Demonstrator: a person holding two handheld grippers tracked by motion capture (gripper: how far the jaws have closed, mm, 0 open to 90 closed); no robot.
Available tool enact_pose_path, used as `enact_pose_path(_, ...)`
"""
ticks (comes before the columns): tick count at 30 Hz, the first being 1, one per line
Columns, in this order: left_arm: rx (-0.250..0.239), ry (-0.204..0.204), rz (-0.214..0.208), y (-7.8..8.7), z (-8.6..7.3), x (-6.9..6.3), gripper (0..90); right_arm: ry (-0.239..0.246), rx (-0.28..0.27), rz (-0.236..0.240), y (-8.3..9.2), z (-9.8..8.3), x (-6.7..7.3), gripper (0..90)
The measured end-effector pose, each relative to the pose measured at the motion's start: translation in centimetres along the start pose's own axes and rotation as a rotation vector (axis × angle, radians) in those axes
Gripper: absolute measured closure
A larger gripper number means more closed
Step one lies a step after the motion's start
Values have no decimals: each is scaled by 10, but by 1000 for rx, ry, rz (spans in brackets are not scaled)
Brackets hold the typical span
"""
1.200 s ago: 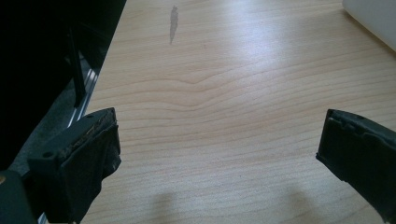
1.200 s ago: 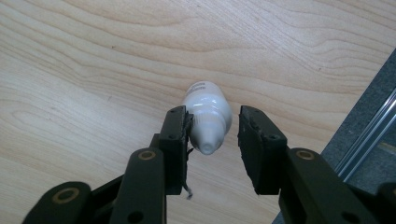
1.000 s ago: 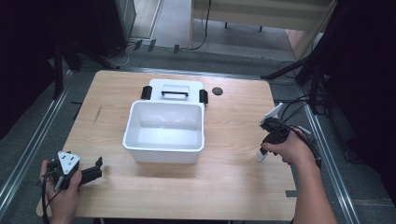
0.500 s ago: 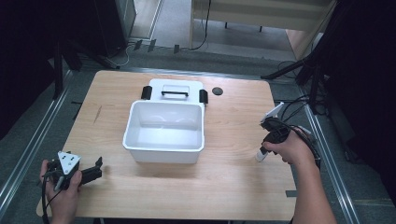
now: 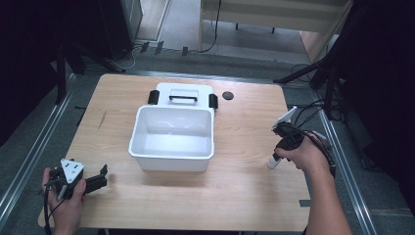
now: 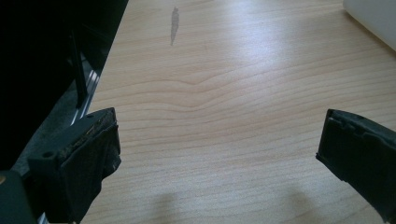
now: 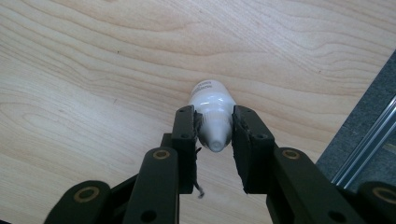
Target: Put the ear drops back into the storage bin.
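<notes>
Wood-grain worktop [image 5: 244,186] carries a white open bin [image 5: 172,138] at its middle, with a white lid [image 5: 182,93] lying flat just behind it, touching or nearly touching its far rim; the lid has a black handle and a black clip at each end. A small dark round mark [image 5: 227,95] sits on the worktop just right of the lid. Near the right edge, the right tool [image 7: 214,135] pinches a small white bottle [image 7: 212,112] between its two black jaws, the bottle's narrow end toward the camera and its other end pointing down at the wood. In the high view that bottle [image 5: 273,161] slants below the right hand [image 5: 298,154], its tip at or near the surface. At the front left corner the left tool [image 5: 100,180], held in the left hand [image 5: 66,205], has its jaws spread wide over bare wood, well apart from the bin.
</notes>
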State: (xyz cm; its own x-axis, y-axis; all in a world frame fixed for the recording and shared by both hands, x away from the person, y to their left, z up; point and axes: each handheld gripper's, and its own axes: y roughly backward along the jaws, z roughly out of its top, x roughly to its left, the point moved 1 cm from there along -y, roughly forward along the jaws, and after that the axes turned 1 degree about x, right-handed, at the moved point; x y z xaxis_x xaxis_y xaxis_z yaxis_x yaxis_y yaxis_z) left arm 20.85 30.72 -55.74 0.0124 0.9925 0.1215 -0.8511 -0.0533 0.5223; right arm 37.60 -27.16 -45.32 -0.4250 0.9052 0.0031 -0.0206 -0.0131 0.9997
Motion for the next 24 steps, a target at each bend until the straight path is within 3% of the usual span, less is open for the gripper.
enact_pose_path(10,1,1,-2,0,0,0,0,45,-5,-1,16,5,7,715)
enact_pose_path(24,5,7,-5,0,0,1,0,131,-8,-10,52,27,43,715)
